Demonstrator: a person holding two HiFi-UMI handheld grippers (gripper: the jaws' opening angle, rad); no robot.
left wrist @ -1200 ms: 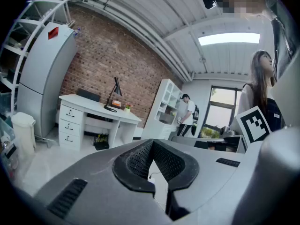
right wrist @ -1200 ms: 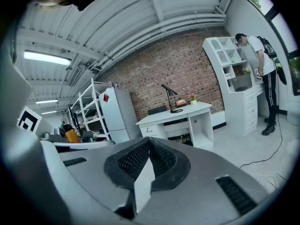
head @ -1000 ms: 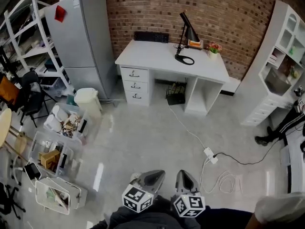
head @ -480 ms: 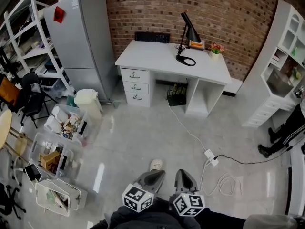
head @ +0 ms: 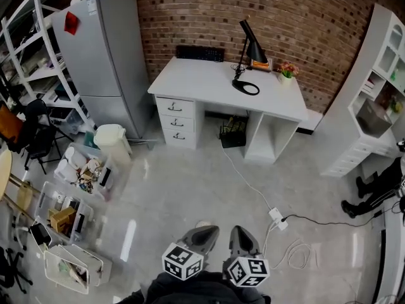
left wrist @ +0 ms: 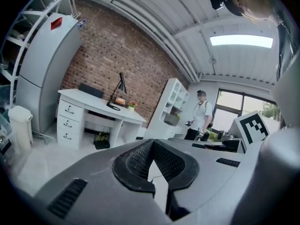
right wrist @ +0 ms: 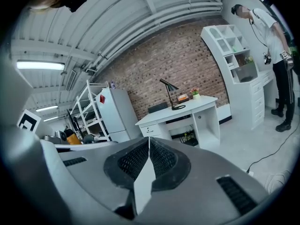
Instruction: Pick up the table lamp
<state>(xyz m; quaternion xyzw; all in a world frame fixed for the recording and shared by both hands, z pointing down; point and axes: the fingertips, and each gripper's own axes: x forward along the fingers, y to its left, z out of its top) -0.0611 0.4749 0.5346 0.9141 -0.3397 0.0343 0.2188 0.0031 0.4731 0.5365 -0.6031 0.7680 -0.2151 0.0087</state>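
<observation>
A black table lamp (head: 249, 50) stands on a white desk (head: 209, 84) against the brick wall, with its ring base toward the desk's right half. The lamp (left wrist: 117, 91) also shows far off in the left gripper view, and the lamp (right wrist: 171, 93) likewise in the right gripper view. My left gripper (head: 204, 236) and right gripper (head: 243, 239) sit side by side at the bottom of the head view, both shut and empty, pointing toward the desk from across the floor.
A grey fridge (head: 98, 49) stands left of the desk, with a white bin (head: 112, 139) and clear boxes of clutter (head: 76, 195) along the left. A power strip with cable (head: 277, 219) lies on the floor ahead. A white shelf unit (head: 373, 100) and a person (right wrist: 272, 36) are at right.
Both grippers have moved forward across the floor toward the desk, which now sits slightly nearer in the head view. The person at the right has shifted.
</observation>
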